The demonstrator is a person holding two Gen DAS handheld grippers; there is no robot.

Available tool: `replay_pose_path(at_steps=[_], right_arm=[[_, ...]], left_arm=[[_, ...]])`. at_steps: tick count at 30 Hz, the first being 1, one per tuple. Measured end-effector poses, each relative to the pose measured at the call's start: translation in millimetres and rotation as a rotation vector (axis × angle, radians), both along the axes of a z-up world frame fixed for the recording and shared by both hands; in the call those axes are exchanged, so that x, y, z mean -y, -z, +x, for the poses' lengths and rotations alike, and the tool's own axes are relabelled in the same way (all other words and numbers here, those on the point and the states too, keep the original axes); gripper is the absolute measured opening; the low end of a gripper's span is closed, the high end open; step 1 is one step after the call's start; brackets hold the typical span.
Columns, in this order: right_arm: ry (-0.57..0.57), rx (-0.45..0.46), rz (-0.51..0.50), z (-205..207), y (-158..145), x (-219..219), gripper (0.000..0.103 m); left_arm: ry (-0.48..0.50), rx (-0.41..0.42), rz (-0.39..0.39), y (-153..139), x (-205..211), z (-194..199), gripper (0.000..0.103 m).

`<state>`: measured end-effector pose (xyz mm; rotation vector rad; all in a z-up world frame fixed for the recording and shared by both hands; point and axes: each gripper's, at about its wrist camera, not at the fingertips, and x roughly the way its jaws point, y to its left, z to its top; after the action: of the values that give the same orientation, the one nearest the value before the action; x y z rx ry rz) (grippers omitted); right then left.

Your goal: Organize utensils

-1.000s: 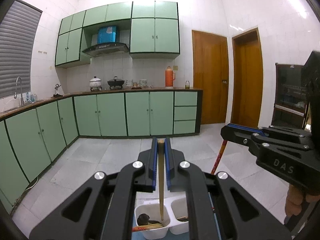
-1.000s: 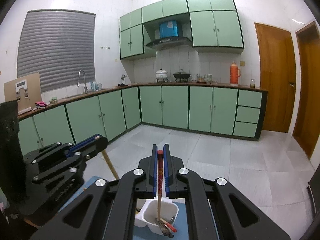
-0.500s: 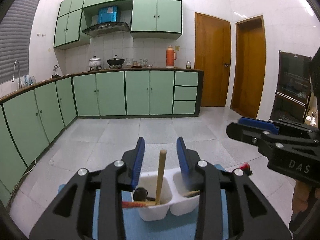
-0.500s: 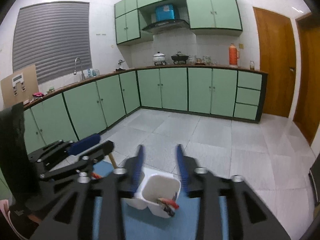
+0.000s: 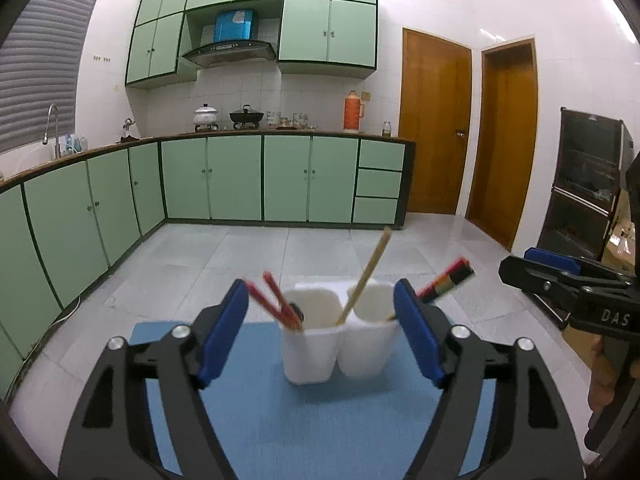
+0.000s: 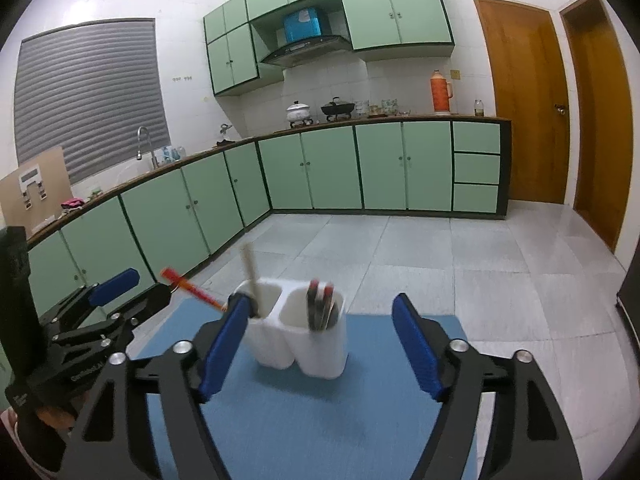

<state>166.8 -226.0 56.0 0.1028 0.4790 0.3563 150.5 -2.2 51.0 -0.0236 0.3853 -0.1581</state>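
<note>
Left wrist view first, from the biggest thing down: the blue mat (image 5: 256,412) covers my tabletop, and on it stands the white two-cup holder (image 5: 334,346), square ahead of my left tool (image 5: 320,334); that tool's jaws have just been opening and now stand wide apart, framing the holder without touching it, nothing between the pads; my right tool (image 5: 560,276) shows at the right edge, and from here I cannot tell how its jaws stand. In the holder the red chopsticks (image 5: 272,300) lean out of the left cup, the pale wooden chopstick (image 5: 368,276) rises slanted from the right one, and a dark red-banded stick (image 5: 448,278) pokes out to the right; so the utensils sit in the cups, none in my grip.

In the right wrist view the mat (image 6: 304,420) and holder (image 6: 298,334) lie ahead of my right tool (image 6: 320,334); its jaws have likewise just been opening, wide and empty, the left pad just beside the holder's near cup; whether it touches I cannot tell.

I judge this the release step of a drop-off; next I should back both tools away without knocking the leaning sticks, then look for any utensil left to sort.
</note>
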Motion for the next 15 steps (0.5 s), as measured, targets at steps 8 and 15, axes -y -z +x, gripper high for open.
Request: replay_pose_path(at_steps=[8, 15], right_arm=[[-0.015, -0.020, 0.006, -50.2, 18.4, -0.7, 0.097], [-0.018, -0.050, 0.010, -78.0, 29.1, -2.9, 0.097]], left_arm=[[-0.001, -0.019, 0.004, 16.2, -0.8, -50.2, 0.092], [0.000, -0.048, 0.013, 23.0, 1.3, -76.7, 0.094]])
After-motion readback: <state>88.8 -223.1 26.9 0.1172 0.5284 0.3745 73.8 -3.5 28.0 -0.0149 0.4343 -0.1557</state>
